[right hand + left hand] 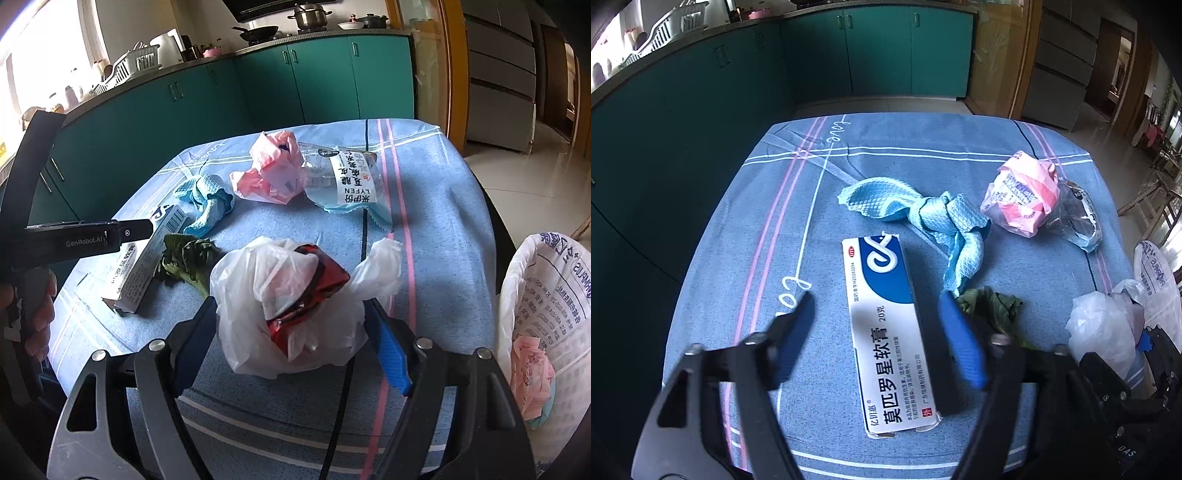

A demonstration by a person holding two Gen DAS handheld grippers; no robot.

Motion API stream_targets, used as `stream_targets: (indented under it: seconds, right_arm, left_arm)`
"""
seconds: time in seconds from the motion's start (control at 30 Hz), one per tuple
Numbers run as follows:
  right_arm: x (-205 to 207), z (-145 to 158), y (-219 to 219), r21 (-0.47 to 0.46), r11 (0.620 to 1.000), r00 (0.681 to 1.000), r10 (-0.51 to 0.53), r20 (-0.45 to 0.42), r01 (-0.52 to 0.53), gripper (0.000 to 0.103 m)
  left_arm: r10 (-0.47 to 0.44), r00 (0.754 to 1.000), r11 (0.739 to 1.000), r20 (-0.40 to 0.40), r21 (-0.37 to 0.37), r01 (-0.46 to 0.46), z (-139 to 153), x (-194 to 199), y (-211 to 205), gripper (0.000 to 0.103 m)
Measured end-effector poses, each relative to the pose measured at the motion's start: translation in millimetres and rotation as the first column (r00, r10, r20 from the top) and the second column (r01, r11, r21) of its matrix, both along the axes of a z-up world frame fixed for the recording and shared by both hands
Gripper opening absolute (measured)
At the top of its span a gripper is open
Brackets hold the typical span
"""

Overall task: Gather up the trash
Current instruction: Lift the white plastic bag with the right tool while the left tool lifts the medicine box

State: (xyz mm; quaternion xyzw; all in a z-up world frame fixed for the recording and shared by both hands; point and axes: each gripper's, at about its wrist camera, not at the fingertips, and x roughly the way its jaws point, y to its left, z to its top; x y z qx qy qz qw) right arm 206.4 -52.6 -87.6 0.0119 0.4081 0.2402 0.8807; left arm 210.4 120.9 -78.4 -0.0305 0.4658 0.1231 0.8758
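**Two tongs, two bits of trash to pick up**

Left wrist view: The left tongs (875, 314) are open. Their two tips stand on either side of the long white and blue box (886, 332), which lies flat on the table (738, 258). The tips do not squeeze it yet, as far as I can tell. To do this well, the tongs should go down so the tips are low beside the box, then close gently on its long sides. Just to the right of the box is a green leaf (993, 306); keep the right tip off it. A blue cloth (923, 218) and a pink wrapper (1023, 192) lie farther away.

Right wrist view: The right tongs (290, 321) are open too, with the white plastic bag (295, 314) between the tips. Something red sits inside it. The bag is soft, so close in on the fat middle, not on a loose flap. The trash bin (546, 295) with a white liner stands at the right, ready for it.
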Motion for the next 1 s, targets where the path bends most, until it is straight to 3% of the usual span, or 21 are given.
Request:
stream_targets:
  seconds: [0.37,1.0]
  right_arm:
    - [0,-4,9,-0.020,1.000,1.000,0.023,-0.007,-0.023,0.077]
    - [0,-5,13,-0.027,0.999,1.000,0.027,-0.004,-0.027,0.083]
  left_arm:
    - [0.015,0.997,0.999,-0.074,-0.048,-0.019,-15,4,12,0.079]
    - [0.008,0.994,0.999,-0.110,-0.031,-0.012,-26,6,11,0.079]
